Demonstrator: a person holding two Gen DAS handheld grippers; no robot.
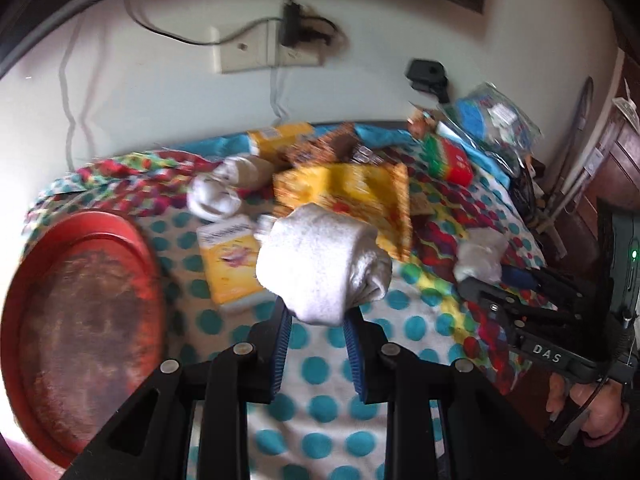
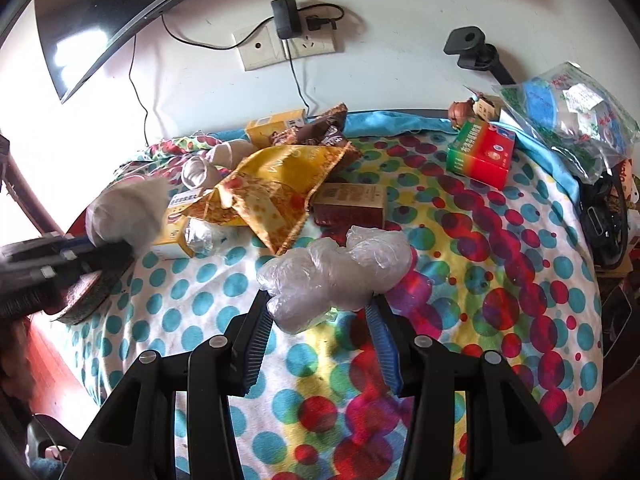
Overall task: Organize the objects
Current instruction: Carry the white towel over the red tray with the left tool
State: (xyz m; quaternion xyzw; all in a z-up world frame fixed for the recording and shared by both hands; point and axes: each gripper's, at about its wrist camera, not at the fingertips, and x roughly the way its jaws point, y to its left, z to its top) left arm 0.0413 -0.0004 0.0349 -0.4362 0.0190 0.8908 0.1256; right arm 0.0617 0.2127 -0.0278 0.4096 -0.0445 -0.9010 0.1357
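Before you: a white wall (image 2: 400, 76) with a socket plate (image 2: 280, 46), a black adapter (image 2: 286, 18) plugged in and cables hanging down. Dark screen (image 2: 88, 20) upper left. Dotted cloth (image 2: 500, 280) covers the counter; daylight glares from your left.

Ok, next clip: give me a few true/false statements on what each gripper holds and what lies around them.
1. The left gripper is shut on a rolled white sock. True.
2. The right gripper is open with nothing between its fingers. False: it is shut on a crumpled clear plastic bag.
3. A red round tray lies to the left of the left gripper. True.
4. The red and green box lies under the yellow snack bag. False: it stands apart from it, to the right near the far edge of the dotted cloth.
5. A black adapter is plugged into the wall socket. True.
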